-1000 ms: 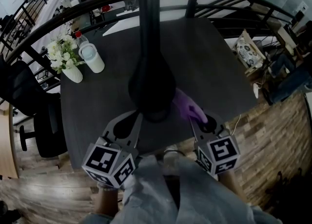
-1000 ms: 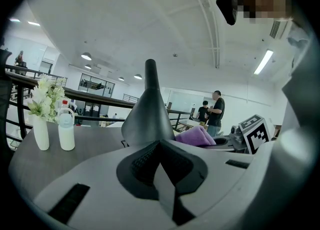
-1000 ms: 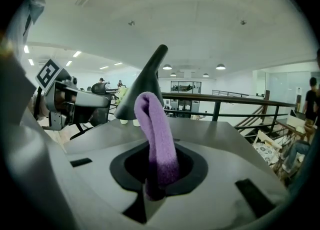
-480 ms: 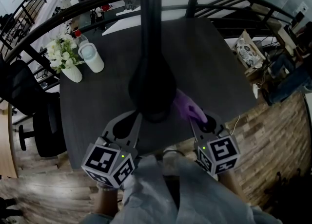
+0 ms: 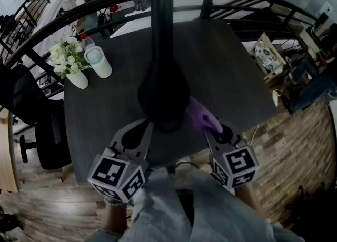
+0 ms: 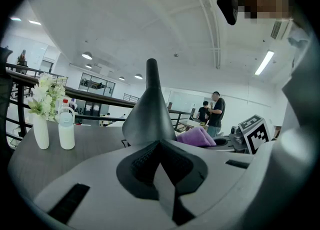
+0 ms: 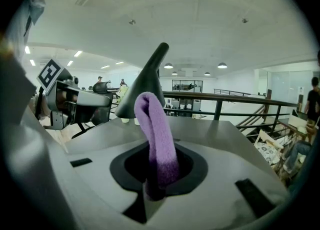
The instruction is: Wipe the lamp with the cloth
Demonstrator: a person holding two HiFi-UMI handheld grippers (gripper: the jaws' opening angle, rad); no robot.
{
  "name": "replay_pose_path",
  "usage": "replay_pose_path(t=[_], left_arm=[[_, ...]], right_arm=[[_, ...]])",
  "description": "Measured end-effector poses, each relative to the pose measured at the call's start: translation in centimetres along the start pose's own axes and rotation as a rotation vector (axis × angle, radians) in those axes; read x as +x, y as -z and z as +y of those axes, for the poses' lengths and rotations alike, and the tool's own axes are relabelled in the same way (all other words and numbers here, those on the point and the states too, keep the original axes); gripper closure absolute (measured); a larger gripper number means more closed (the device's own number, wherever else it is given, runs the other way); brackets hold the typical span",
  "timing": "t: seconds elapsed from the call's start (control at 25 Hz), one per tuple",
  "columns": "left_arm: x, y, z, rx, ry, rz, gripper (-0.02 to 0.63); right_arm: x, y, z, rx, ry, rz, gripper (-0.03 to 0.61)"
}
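My right gripper [image 5: 211, 126] has fingers clamped on the folded purple fleece cloth [image 5: 202, 114], just beside the tall black cone-shaped lamp [image 5: 163, 91] by the dark grey counter's [image 5: 237, 72] near edge; left gripper [image 5: 143, 128] fingers closed, empty.

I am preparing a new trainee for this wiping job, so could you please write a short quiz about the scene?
1. True or false: the left hand-held gripper holds the cloth.
2. What colour is the cloth? A) purple B) yellow C) green
3. Fill in: the white flowers stand in a ____ at the far left corner of the table.

Key:
1. False. The right hand-held gripper is clamped on it, and the left one is shut on nothing.
2. A
3. vase
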State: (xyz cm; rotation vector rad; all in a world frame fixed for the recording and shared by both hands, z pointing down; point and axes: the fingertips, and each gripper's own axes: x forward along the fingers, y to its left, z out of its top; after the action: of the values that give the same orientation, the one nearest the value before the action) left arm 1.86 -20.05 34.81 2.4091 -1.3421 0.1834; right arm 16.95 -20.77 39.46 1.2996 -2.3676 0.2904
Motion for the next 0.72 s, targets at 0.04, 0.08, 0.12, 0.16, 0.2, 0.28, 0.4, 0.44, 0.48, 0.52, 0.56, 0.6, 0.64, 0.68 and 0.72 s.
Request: replay_pose_path(t=[0.04,0.08,0.12,0.16,0.2,0.28,0.4,0.44,0.48,0.52,0.56,0.6,0.64,0.68,0.72], left_arm=[[0.01,-0.02,-0.05,0.0,0.0,0.001,0.603],[0.02,-0.05,-0.12,0.001,0.0,0.0,0.601],[0.04,-0.09,-0.18,0.001,0.0,0.0,0.601],[0.05,-0.09,-0.23,0.002,0.0,0.0,0.601],[0.06,-0.06,-0.25,0.002,0.0,0.001,0.601],[0.05,0.03,-0.23,0.002,0.0,0.001,0.603],[0.05,0.03,-0.42,0.003,-0.001,0.002,0.601],[0.07,0.02,-0.55,0.003,-0.001,0.003,0.601],[0.11,0.03,-0.67,0.004,-0.001,0.004,0.601],[0.13,0.06,-0.75,0.005,-0.001,0.005,0.601],[0.14,0.1,-0.79,0.006,-0.002,0.006,0.601],[0.12,0.14,-0.8,0.005,-0.002,0.005,0.601],[0.09,0.2,-0.8,0.005,-0.002,0.005,0.601],[0.05,0.26,-0.8,0.004,-0.002,0.004,0.601],[0.01,0.31,-0.82,0.004,-0.002,0.004,0.601]], right_arm=[[-0.05,0.08,-0.05,-0.001,-0.001,0.001,0.529],[-0.1,0.12,-0.09,-0.002,-0.002,0.001,0.528],[-0.12,0.1,-0.12,-0.004,-0.004,0.0,0.528],[-0.13,0.06,-0.14,-0.004,-0.004,-0.002,0.528],[-0.12,0.03,-0.14,-0.004,-0.004,-0.004,0.528],[-0.07,0.06,-0.08,-0.004,-0.005,-0.005,0.528],[-0.2,0.25,-0.17,-0.004,-0.006,0.004,0.528],[-0.29,0.31,-0.25,-0.005,-0.006,0.007,0.528],[-0.34,0.32,-0.32,-0.005,-0.007,0.007,0.528],[-0.36,0.29,-0.36,-0.006,-0.008,0.006,0.528],[-0.36,0.24,-0.35,-0.006,-0.008,0.004,0.528],[-0.35,0.21,-0.31,-0.006,-0.009,0.003,0.528],[-0.35,0.22,-0.24,-0.006,-0.009,0.002,0.528],[-0.35,0.27,-0.17,-0.006,-0.01,0.001,0.528],[-0.37,0.36,-0.12,-0.007,-0.011,0.002,0.528]])
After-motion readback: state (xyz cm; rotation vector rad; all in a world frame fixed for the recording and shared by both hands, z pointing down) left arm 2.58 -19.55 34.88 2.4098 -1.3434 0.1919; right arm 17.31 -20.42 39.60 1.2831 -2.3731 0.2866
